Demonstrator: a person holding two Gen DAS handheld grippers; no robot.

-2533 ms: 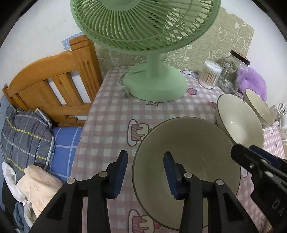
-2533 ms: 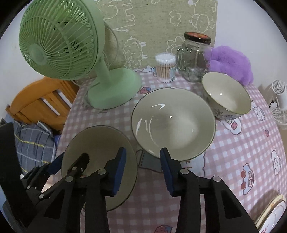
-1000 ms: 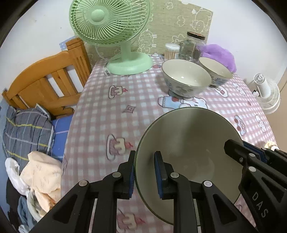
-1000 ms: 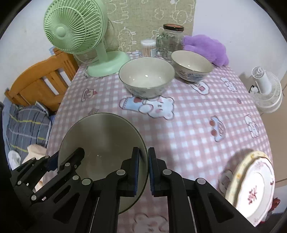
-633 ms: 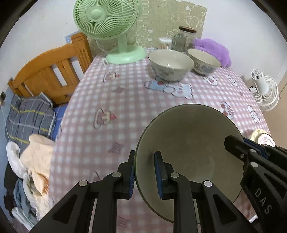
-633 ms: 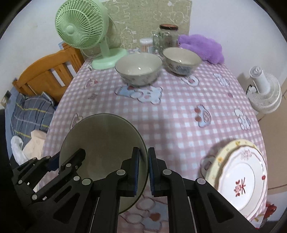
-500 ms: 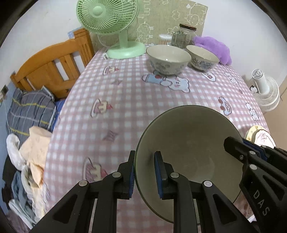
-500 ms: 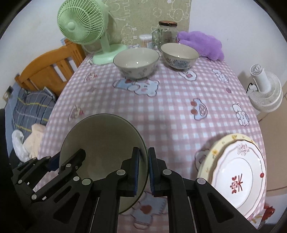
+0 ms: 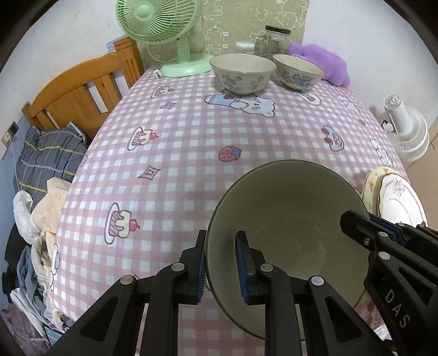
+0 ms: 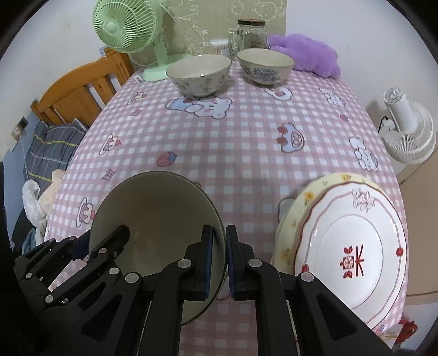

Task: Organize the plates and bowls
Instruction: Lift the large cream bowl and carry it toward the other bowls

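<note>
A large plain olive-rimmed bowl [image 9: 290, 219] hangs tilted above the near part of the pink checked table [image 9: 208, 142]. My left gripper [image 9: 221, 238] is shut on its left rim. On the opposite rim my right gripper [image 10: 219, 230] is shut too, with one pad inside the bowl [image 10: 156, 213] and one outside. Each gripper shows in the other's view: the right one [image 9: 377, 227] and the left one [image 10: 101, 238]. A white plate with red marks [image 10: 350, 246] lies on a yellow-rimmed plate [image 10: 301, 200] at the table's near right. Two patterned bowls [image 10: 198, 74] [image 10: 264, 67] stand at the far side.
A green fan [image 10: 126, 24], a glass jar [image 10: 250, 32], a cotton-swab tub [image 10: 219, 43] and a purple plush [image 10: 306, 59] line the far edge. A wooden headboard [image 10: 79, 87] and bedding lie left of the table. A white fan [image 10: 408, 131] stands to the right.
Both grippers have carried the bowl back toward the table's near edge. The far bowls and fan look smaller, and the stacked plates have come further into view at the right.
</note>
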